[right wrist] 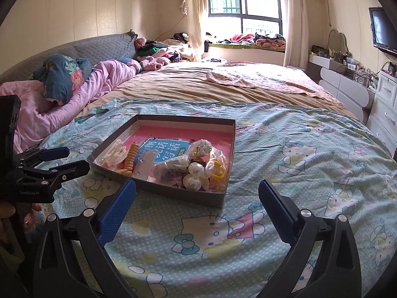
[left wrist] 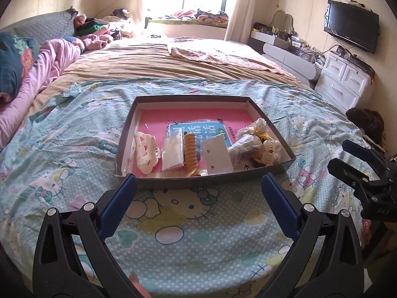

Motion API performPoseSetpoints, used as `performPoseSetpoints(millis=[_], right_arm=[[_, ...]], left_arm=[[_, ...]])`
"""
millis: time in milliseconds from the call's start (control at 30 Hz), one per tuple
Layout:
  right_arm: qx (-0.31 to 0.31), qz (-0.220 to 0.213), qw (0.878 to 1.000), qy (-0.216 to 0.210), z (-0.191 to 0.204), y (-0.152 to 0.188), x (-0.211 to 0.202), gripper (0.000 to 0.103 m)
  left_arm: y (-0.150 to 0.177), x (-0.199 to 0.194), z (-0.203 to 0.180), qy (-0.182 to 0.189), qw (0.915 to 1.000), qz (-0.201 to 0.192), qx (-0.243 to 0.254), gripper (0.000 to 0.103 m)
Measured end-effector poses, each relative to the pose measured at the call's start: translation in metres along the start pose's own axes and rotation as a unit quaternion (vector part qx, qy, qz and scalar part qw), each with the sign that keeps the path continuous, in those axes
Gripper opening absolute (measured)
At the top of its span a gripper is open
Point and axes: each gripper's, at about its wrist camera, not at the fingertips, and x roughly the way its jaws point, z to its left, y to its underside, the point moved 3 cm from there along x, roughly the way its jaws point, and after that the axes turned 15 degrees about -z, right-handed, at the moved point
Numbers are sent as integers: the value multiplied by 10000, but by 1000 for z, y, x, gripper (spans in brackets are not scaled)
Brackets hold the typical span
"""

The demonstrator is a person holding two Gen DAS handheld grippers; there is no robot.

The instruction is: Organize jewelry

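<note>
A shallow grey cardboard tray (left wrist: 213,175) (right wrist: 183,193) lies on a pale blue cartoon-cat sheet (left wrist: 188,236) on the bed. Inside sit a white claw hair clip (left wrist: 146,152) (right wrist: 114,155), an orange spiral hair tie (left wrist: 190,154) (right wrist: 131,160), small clear bags, a grey card (left wrist: 217,155), and pearl-like pieces (right wrist: 194,175) with yellow bands at the right. My left gripper (left wrist: 198,182) hangs open just in front of the tray's near wall, nothing between its blue pads. My right gripper (right wrist: 197,187) is open too, over the tray's near right corner, holding nothing.
A pink quilt and pillows (right wrist: 62,92) lie along the bed's left. A tan cover (left wrist: 161,62) stretches toward the window. White drawers (left wrist: 345,79) and a wall television (left wrist: 352,24) stand at the right. A dark furry thing (left wrist: 367,121) sits beside the bed's right edge.
</note>
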Motion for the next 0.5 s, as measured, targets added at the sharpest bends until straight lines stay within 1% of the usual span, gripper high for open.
performPoseSetpoints(millis=[167, 400, 500], right_arm=[[105, 57, 9999, -41, 6, 11, -9, 98], [327, 317, 9989, -118, 15, 30, -12, 98], [274, 352, 9989, -158, 20, 32, -13, 98]], left_arm=[[10, -14, 1, -39, 10000, 37, -48, 93], [26, -27, 3, -100, 9998, 94, -106, 94], [29, -29, 4, -127, 9998, 99, -134, 93]])
